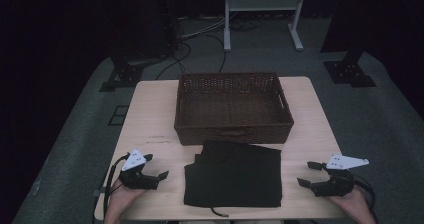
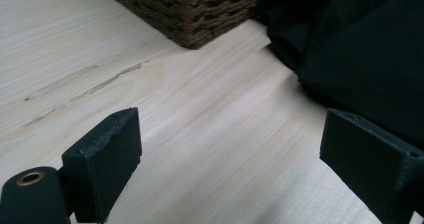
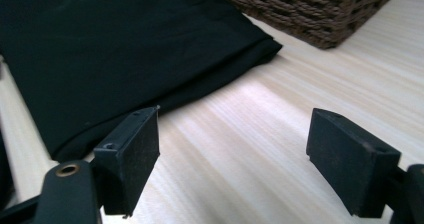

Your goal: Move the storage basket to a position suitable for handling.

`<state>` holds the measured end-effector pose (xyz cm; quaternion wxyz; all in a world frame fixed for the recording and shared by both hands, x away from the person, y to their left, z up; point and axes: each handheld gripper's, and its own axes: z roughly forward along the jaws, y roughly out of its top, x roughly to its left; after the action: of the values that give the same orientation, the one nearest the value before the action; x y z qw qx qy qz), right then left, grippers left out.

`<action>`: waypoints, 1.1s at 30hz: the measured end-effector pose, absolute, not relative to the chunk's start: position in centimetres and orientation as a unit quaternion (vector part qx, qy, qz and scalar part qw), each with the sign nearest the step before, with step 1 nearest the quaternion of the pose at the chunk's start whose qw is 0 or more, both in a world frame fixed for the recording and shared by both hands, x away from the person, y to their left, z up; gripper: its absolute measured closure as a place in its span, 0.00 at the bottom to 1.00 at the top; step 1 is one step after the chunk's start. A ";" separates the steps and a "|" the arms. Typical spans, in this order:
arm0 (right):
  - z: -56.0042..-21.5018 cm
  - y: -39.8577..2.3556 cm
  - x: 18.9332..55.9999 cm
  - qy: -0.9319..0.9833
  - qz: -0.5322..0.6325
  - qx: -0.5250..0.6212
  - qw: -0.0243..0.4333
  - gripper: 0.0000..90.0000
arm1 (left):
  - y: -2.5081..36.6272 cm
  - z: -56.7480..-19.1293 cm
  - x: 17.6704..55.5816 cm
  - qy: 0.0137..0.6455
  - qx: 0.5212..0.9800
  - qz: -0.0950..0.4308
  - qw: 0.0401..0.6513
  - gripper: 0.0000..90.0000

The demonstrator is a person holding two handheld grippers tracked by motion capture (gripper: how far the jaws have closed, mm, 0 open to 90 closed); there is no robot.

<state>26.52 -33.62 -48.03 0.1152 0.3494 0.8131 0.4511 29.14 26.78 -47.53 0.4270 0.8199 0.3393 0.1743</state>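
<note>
A folded black garment (image 1: 234,174) lies on the wooden table (image 1: 150,114) near its front edge, just in front of a brown wicker basket (image 1: 233,107). My left gripper (image 1: 159,177) rests on the table to the garment's left, open, nothing between its jaws. My right gripper (image 1: 309,174) sits to the garment's right, also open and empty. In the left gripper view (image 2: 230,149) the garment (image 2: 360,49) lies ahead at the right and the basket's corner (image 2: 195,9) is at the top. In the right gripper view (image 3: 232,156) the garment (image 3: 115,49) spreads ahead to the left, with the basket (image 3: 310,9) behind.
A thin black cord (image 1: 219,213) pokes out from the garment's near edge. The basket looks empty inside. Beyond the table stand a white metal frame (image 1: 262,14), dark stand feet (image 1: 350,71) and cables (image 1: 200,39) on the grey floor.
</note>
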 end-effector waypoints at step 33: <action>-45.7 -30.7 26.7 0.838 0.440 0.305 0.104 0.18 | 22.5 -44.7 29.0 0.253 0.857 0.156 0.420 0.08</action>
<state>26.70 -30.69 -45.71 0.1039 0.3054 0.8378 0.4405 29.00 22.55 -44.72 0.4202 0.8574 0.2532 0.1556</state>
